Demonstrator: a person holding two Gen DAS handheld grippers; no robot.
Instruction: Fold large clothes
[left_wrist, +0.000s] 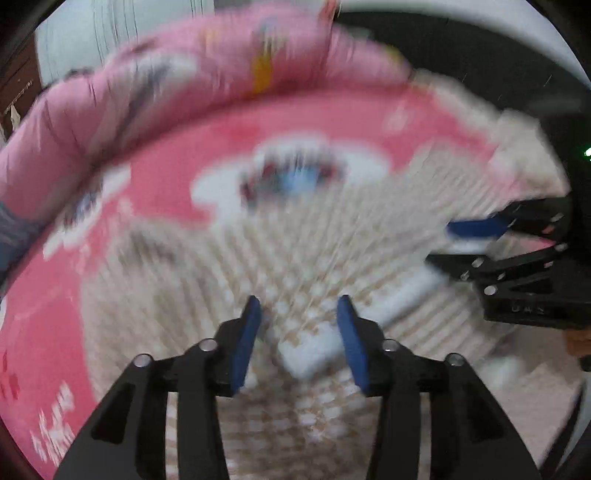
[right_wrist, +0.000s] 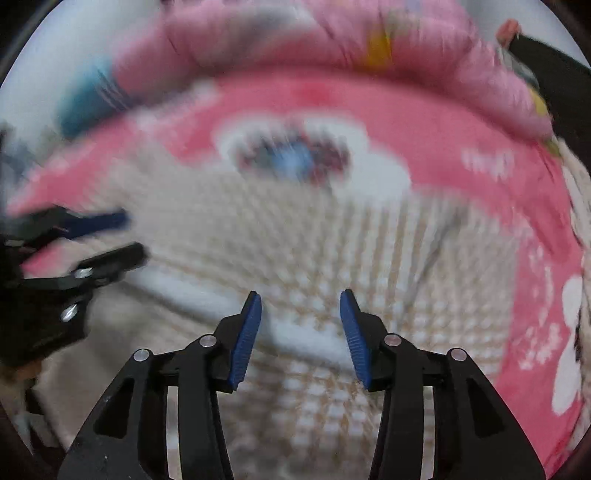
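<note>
A cream and beige checked garment (left_wrist: 295, 266) lies spread on a pink printed bed sheet (left_wrist: 332, 118); it also shows in the right wrist view (right_wrist: 332, 251). Both views are motion-blurred. My left gripper (left_wrist: 300, 325) is open and empty just above the garment, over a white band of it (left_wrist: 310, 354). My right gripper (right_wrist: 301, 321) is open and empty above the same garment. The right gripper shows at the right edge of the left wrist view (left_wrist: 476, 240), open. The left gripper shows at the left edge of the right wrist view (right_wrist: 110, 236), open.
A rolled pink quilt (left_wrist: 166, 85) runs along the far side of the bed, also in the right wrist view (right_wrist: 295, 37). A blue object (right_wrist: 85, 99) lies at the far left. The pink sheet (right_wrist: 461, 140) surrounds the garment.
</note>
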